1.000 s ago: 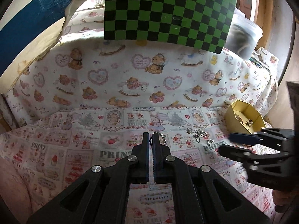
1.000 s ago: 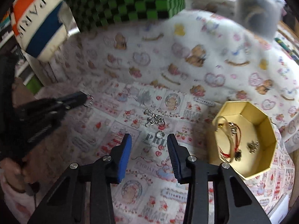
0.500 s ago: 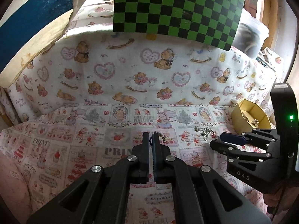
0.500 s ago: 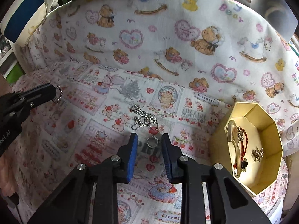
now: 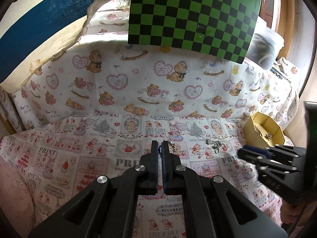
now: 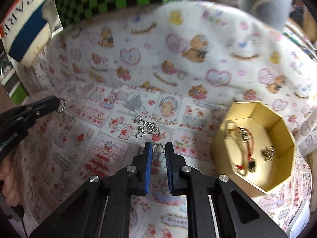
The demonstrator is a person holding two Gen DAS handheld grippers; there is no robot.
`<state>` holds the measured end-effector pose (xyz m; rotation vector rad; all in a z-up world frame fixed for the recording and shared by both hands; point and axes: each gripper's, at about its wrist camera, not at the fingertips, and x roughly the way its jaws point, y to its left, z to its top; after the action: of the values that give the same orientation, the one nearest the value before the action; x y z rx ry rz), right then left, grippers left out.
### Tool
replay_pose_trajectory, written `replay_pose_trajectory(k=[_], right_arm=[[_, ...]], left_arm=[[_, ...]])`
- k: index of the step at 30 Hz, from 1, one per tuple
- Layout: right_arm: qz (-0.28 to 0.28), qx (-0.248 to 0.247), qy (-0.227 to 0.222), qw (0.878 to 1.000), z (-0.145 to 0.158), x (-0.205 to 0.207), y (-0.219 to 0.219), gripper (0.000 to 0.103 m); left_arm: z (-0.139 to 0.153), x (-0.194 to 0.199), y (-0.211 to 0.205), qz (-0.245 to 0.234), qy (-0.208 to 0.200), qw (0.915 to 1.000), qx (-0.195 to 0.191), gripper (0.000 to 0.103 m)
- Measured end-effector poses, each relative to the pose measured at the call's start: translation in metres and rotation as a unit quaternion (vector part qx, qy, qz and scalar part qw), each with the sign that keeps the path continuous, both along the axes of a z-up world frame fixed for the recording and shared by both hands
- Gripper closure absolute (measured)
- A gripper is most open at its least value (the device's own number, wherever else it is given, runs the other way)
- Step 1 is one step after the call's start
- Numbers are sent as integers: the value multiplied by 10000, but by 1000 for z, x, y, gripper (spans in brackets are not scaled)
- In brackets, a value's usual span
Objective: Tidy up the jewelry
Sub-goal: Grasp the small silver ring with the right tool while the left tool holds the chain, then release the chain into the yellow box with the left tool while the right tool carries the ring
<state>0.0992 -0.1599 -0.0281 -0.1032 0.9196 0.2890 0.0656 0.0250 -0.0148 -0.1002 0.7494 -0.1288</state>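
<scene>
Straddling the silver ring (image 6: 158,150) with my right hand-held gripper (image 6: 158,152), jaws spread to pinch it; left hand-held gripper (image 5: 160,152) pinches a small chain (image 6: 62,104), parked aside for the yellow box (image 6: 281,138).

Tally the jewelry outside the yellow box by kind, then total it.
Rings: 1, between the right tongs
Chains on the cloth: 1
Chains in the left tongs: 1
Total: 3

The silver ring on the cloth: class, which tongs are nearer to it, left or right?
Right. The right tongs sit astride the silver ring, jaws not yet touching it. The left tongs are far off to its left, shut on a small chain piece.
</scene>
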Motion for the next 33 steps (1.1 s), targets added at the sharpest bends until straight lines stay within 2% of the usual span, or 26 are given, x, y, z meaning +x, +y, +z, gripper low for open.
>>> replay_pose_trajectory(k=[8,15,18,21,25,29,33], right_arm=[[-150,796,-338,9961,38,-21,-47,88],[-203,1075,-648,9919,64,-28,-73,88],[-298,1201,-708,9898,69,-29,-82,88],[-379,1371,-764,9869,75,-31,-96,89],[-494,1543,-841,9832,83,-33,-111,89],[-623,1471,-985,9822,88,-38,-118,89],[-653,1646,-902,9801,87,-36,-127,89]], left_arm=[[5,-8,-7,-79,-91,9999,-4,101],[19,-19,-19,-338,-267,9991,-39,101],[34,-26,-18,-584,-401,9972,-259,101],[50,-32,-16,-636,-546,9955,-452,101],[63,-22,-25,-838,-454,9937,-587,101],[74,-3,-40,-1173,-63,9880,-1001,101],[92,6,-74,-1351,-125,9888,-625,101]])
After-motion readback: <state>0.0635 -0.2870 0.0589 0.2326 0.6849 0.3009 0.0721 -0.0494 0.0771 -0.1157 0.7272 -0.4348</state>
